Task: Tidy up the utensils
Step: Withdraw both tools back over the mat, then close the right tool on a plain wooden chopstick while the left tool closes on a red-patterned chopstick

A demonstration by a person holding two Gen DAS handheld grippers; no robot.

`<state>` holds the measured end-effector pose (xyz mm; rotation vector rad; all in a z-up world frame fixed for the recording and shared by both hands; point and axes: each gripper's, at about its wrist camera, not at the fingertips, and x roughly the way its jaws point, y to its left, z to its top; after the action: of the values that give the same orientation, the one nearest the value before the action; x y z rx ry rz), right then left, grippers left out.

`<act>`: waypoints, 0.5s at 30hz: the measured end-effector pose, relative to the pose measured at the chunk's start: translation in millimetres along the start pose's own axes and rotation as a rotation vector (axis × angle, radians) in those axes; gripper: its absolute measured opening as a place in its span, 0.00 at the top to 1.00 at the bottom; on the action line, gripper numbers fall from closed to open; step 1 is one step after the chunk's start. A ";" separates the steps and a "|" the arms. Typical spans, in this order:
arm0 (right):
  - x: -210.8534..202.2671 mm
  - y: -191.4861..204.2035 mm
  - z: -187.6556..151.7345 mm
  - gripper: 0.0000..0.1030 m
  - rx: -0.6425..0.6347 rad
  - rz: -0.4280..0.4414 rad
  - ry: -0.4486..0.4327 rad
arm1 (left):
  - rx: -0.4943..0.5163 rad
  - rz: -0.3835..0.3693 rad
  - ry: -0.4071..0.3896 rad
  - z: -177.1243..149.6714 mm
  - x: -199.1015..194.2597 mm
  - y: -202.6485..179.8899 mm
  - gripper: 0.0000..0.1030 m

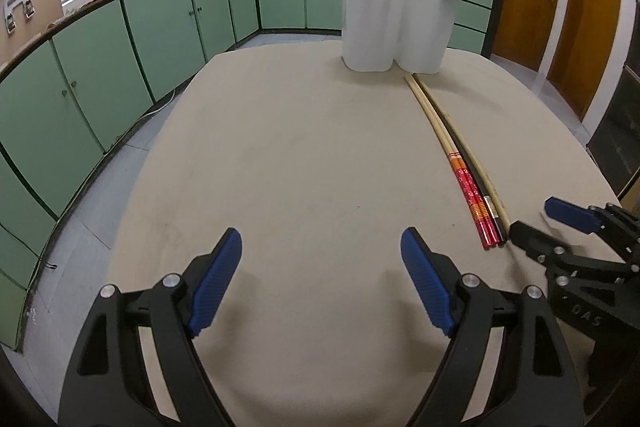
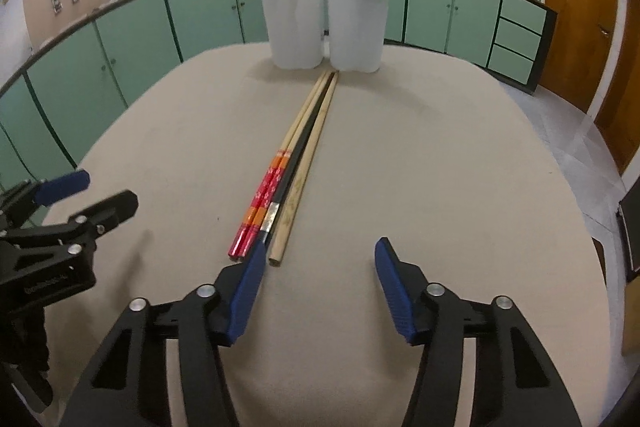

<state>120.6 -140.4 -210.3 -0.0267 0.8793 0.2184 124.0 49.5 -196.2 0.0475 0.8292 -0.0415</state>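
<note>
A white two-compartment utensil holder (image 1: 396, 27) (image 2: 326, 25) stands at the far side of the table. It holds a bamboo chopstick and a red chopstick in its left part, and a dark-handled spoon in its right part. Several chopsticks (image 1: 460, 163) (image 2: 288, 171) lie side by side on the table: red-patterned, black and plain bamboo. My left gripper (image 1: 322, 283) is open and empty, left of the chopsticks. My right gripper (image 2: 320, 291) is open and empty, with its left finger (image 2: 246, 291) just at the near ends of the chopsticks.
The beige table (image 1: 300, 155) (image 2: 440, 167) is oval, with edges dropping to a tiled floor. Green cabinets (image 1: 120, 39) line the wall behind. Wooden doors (image 1: 560, 7) stand at the right. Each gripper shows at the other view's edge (image 1: 576, 239) (image 2: 60, 219).
</note>
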 end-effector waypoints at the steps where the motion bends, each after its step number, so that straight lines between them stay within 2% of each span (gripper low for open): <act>1: 2.2 0.6 0.5 0.47 -0.002 0.000 0.008 | 0.000 -0.001 0.001 0.2 0.3 -0.5 0.23; 8: 5.5 4.2 1.7 0.50 -0.015 -0.021 0.014 | -0.004 -0.008 0.010 0.3 2.1 -3.7 0.22; 13: 6.5 6.4 3.2 0.66 -0.019 -0.011 0.010 | 0.001 -0.012 0.011 0.8 2.4 -6.9 0.21; 15: 6.9 8.0 3.6 0.78 -0.026 0.008 0.009 | 0.005 -0.013 0.012 0.2 2.3 -7.5 0.21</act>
<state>126.0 -131.0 -212.8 -0.0483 0.8860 0.2375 125.3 42.0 -198.0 0.0466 0.8416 -0.0556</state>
